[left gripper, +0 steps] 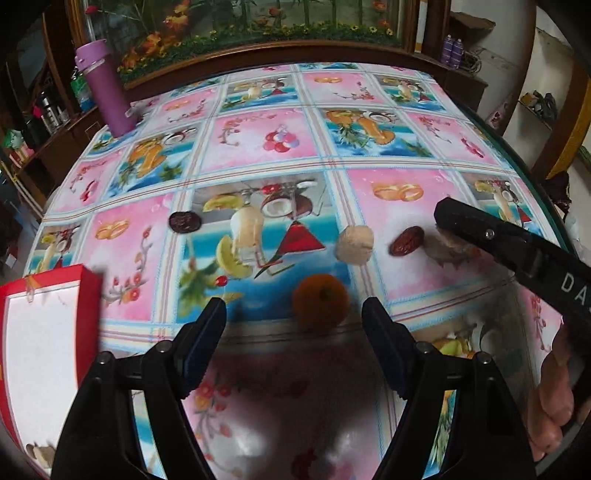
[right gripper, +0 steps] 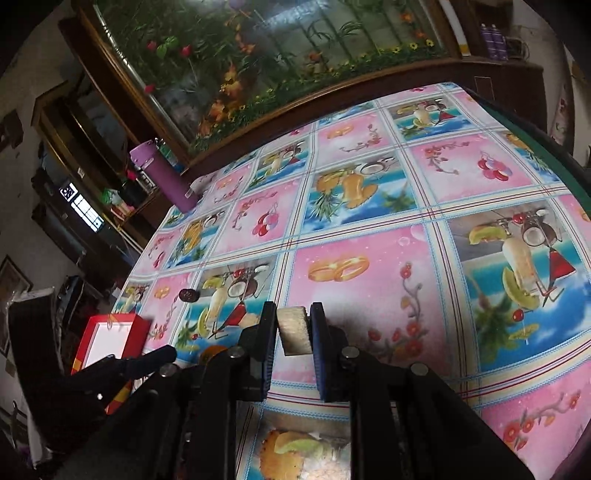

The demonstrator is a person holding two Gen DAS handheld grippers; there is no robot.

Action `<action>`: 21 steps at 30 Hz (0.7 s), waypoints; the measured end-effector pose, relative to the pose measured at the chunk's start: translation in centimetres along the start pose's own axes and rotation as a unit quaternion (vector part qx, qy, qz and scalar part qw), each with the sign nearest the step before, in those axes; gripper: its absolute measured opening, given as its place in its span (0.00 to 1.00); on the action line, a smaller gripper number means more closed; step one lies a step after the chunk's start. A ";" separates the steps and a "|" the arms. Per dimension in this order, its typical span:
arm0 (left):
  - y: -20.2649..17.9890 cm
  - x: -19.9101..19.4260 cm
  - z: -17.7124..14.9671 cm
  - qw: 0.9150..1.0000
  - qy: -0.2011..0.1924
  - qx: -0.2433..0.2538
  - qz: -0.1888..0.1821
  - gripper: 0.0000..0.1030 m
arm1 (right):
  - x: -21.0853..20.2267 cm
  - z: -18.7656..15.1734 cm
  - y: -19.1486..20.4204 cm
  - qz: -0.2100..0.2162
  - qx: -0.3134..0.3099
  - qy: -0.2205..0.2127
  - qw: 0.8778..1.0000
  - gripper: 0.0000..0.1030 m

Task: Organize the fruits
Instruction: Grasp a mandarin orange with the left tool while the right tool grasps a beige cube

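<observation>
My left gripper (left gripper: 293, 314) is open, low over the table, with an orange tangerine (left gripper: 320, 301) just ahead between its fingers. Beyond it lie a pale round fruit (left gripper: 354, 245), a red date (left gripper: 406, 240) and a dark dried fruit (left gripper: 184, 221). My right gripper (right gripper: 293, 325) is shut on a pale tan fruit piece (right gripper: 293, 330), held above the cloth. In the left wrist view it comes in from the right (left gripper: 448, 230) with that piece (left gripper: 448, 245). A red box with a white inside (left gripper: 40, 332) stands at the left; it also shows in the right wrist view (right gripper: 110, 338).
The table has a glossy fruit-print cloth (left gripper: 258, 140). A purple bottle (left gripper: 105, 88) stands at the far left corner. A wooden cabinet with a flower display (left gripper: 258, 33) runs behind the table. The table's right edge (left gripper: 517, 147) is curved.
</observation>
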State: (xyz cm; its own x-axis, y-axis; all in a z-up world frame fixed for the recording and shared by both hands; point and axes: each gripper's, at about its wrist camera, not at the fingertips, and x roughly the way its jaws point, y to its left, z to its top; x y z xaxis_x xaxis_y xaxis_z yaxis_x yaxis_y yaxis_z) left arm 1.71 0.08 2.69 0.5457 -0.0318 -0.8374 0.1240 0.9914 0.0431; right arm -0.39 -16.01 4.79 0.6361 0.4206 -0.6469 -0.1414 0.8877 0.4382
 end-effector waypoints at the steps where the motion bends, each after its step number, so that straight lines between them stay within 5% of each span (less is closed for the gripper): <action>1: 0.0 0.1 0.0 1.000 0.000 0.000 0.000 0.66 | 0.0 0.0 0.0 -0.001 0.000 0.000 1.000 0.16; 7: 0.0 1.3 -0.1 0.999 0.014 -0.012 -0.032 0.48 | 0.0 0.0 0.0 -0.006 -0.001 -0.005 1.000 0.16; 9: 0.0 1.2 0.0 0.999 0.007 -0.016 -0.047 0.35 | 0.1 0.0 0.1 -0.006 -0.002 -0.005 1.000 0.16; 14: 0.2 1.0 0.0 0.998 0.004 -0.026 -0.055 0.33 | 0.3 -0.2 0.4 -0.005 -0.013 -0.003 1.000 0.16; 21: 1.2 -3.9 -1.3 0.998 -0.051 -0.038 -0.024 0.33 | 0.2 -0.5 1.2 0.004 -0.036 -0.009 0.999 0.16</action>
State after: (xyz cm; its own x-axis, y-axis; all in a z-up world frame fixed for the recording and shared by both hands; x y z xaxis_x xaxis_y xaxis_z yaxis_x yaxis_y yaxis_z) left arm -1.31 1.53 5.30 0.6229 -0.0880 -0.7774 0.0913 0.9950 -0.0394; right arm -0.84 -14.74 4.93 0.6481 0.4247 -0.6321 -0.1996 0.8958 0.3971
